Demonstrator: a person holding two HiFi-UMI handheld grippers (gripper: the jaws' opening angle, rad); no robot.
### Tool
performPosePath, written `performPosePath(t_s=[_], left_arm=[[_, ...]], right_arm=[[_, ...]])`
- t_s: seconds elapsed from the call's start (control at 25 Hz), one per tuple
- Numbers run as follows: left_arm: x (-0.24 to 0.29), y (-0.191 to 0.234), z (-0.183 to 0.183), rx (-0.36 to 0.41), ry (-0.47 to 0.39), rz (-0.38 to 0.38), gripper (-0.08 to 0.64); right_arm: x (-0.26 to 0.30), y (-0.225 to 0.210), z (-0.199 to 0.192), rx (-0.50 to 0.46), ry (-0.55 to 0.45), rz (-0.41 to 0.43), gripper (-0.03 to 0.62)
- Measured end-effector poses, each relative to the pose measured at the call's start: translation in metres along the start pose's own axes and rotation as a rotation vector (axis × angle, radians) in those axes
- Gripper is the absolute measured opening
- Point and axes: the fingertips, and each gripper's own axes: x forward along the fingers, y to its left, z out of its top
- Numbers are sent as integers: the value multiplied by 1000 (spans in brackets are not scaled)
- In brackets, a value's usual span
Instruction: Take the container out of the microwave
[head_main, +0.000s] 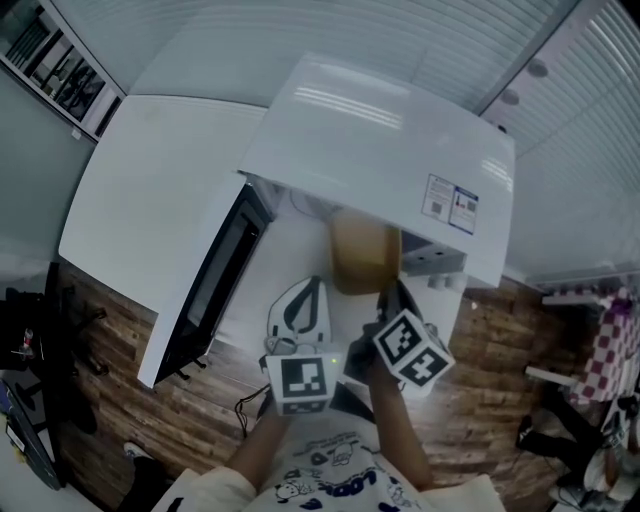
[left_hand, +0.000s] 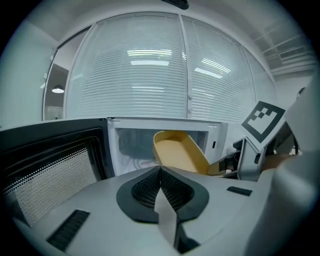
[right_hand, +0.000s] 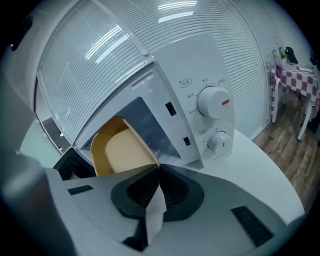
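The white microwave (head_main: 380, 150) stands on a white table with its door (head_main: 215, 285) swung open to the left. A tan, shallow container (head_main: 365, 255) sticks out of the cavity, tilted. My right gripper (head_main: 385, 292) is shut on its near rim; in the right gripper view the jaws (right_hand: 158, 167) meet at the edge of the container (right_hand: 122, 147). My left gripper (head_main: 312, 285) hovers just left of the container, shut with nothing in it. In the left gripper view its jaws (left_hand: 160, 169) are pressed together before the container (left_hand: 177, 150) and the open cavity (left_hand: 130, 145).
The microwave's two control knobs (right_hand: 213, 102) sit on its right front. The open door's mesh window (left_hand: 50, 170) is close on my left. The white table (head_main: 140, 200) extends left; wooden floor (head_main: 490, 380) and a checkered-cloth table (head_main: 620, 350) lie to the right.
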Motion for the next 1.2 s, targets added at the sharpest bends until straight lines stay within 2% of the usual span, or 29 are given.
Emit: performPosePath(t_s=[0.64, 1.2], left_arm=[[-59, -19, -20, -18, -13, 63, 43], [-92, -43, -28, -4, -40, 45, 43]], right_arm=[[-51, -26, -38, -49, 38, 18, 21], [-90, -49, -59, -73, 32, 0, 21]])
